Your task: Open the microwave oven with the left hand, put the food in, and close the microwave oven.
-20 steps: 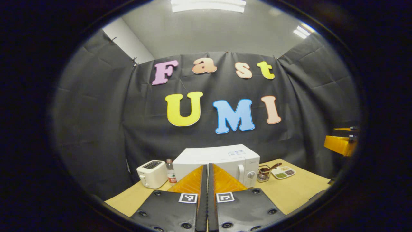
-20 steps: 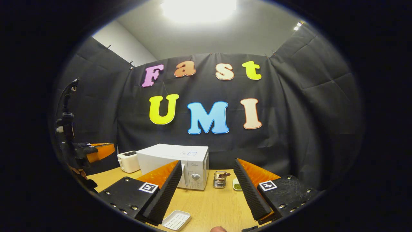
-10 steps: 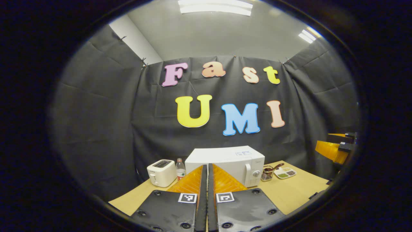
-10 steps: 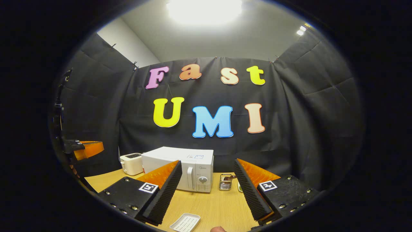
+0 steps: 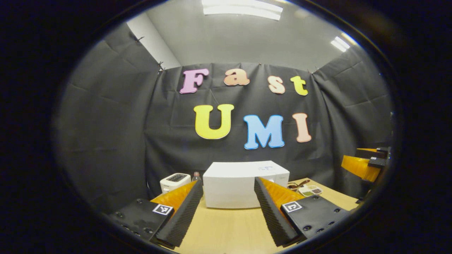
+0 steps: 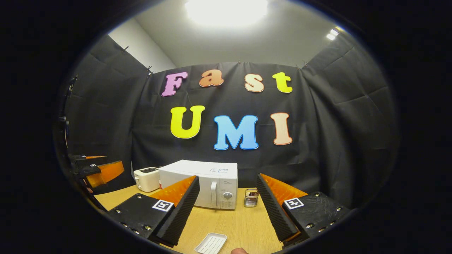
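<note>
The white microwave (image 5: 243, 187) stands at the back of the wooden table (image 5: 226, 229) with its door shut. In the right gripper view the microwave (image 6: 208, 187) shows its handle and dial on the right side of its front. My left gripper (image 5: 228, 181) is open and empty, well short of the microwave and level with its front. My right gripper (image 6: 227, 178) is also open and empty, above the table. A white ridged dish (image 6: 212, 243) lies on the table just below it. The right gripper (image 5: 363, 164) shows at the far right, and the left gripper (image 6: 99, 169) at the far left.
A white toaster (image 5: 174, 181) and a small bottle (image 5: 196, 174) stand left of the microwave. A metal holder (image 6: 251, 198) and a sectioned plate of food (image 5: 310, 191) sit to its right. Black cloth walls close in the table (image 6: 229, 222) at the back and sides.
My left gripper has gone from shut to open. The microwave has shifted right in the right gripper view, and the white dish has slid right with it.
</note>
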`<state>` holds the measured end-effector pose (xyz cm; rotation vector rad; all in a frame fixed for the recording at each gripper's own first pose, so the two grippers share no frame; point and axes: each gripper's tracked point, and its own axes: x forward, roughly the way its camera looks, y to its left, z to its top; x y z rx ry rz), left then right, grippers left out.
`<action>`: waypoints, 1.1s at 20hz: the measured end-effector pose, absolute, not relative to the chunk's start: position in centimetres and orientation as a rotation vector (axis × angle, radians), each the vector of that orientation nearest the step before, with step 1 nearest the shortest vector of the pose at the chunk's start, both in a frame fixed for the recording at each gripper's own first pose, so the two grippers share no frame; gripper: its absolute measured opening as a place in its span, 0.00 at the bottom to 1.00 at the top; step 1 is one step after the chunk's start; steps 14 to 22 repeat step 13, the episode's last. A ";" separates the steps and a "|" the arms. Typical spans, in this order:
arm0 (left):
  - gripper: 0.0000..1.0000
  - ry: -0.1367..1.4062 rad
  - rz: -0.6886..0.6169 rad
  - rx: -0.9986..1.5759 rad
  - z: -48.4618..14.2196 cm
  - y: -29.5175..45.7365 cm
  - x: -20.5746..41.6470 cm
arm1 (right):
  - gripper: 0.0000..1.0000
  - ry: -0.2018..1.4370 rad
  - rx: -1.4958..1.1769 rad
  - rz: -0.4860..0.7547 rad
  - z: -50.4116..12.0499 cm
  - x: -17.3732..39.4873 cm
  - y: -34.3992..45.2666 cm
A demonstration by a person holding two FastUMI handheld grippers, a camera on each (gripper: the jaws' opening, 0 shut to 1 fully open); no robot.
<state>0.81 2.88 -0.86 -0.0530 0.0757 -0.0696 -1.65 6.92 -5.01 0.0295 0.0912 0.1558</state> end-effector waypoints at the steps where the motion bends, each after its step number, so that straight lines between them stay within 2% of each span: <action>1: 0.99 0.069 -0.063 -0.052 -0.7 3.1 0.8 | 0.98 0.091 0.028 0.155 -4.9 -1.7 7.0; 6: 0.96 0.045 -0.060 -0.034 -0.3 3.8 1.0 | 0.98 0.092 0.021 0.153 -4.9 -1.5 7.4; 7: 0.98 0.043 -0.061 -0.035 -0.2 3.8 1.0 | 0.98 0.090 0.022 0.153 -4.9 -1.5 7.4; 22: 0.96 0.039 -0.074 -0.022 -0.4 3.7 1.3 | 0.98 0.085 0.026 0.151 -4.9 -1.0 7.7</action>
